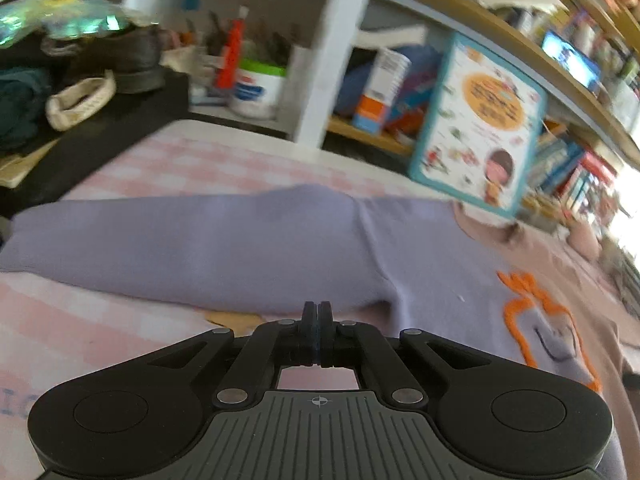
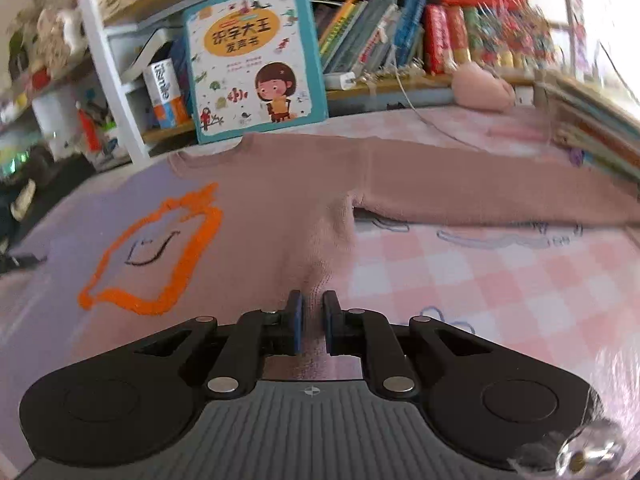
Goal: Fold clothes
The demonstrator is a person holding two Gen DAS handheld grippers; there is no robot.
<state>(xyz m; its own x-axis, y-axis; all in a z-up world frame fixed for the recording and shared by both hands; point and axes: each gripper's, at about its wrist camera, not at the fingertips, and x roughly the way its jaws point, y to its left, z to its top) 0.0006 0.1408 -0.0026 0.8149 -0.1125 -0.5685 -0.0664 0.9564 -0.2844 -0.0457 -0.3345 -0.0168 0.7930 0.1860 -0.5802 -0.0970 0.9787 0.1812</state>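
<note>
Sweater (image 2: 280, 184) lying flat on checked sheet (image 2: 480, 272), picture book (image 2: 256, 60) standing just beyond its collar. Left gripper (image 1: 317, 312) shut; right gripper (image 2: 313, 312) pinching sweater's side fabric.

- Soft matt knit sweater (image 2: 280, 184), fuzzy orange outline (image 2: 160, 252)
- Checked cotton-like sheet (image 2: 480, 272), matt
- Glossy card book cover (image 2: 256, 60)
- Matt black plastic gripper (image 2: 312, 320), shiny metal pins

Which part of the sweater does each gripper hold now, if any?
The right gripper pinches the sweater at its pink side edge, below the armpit. The left gripper is shut; whether it holds cloth cannot be told.
</note>
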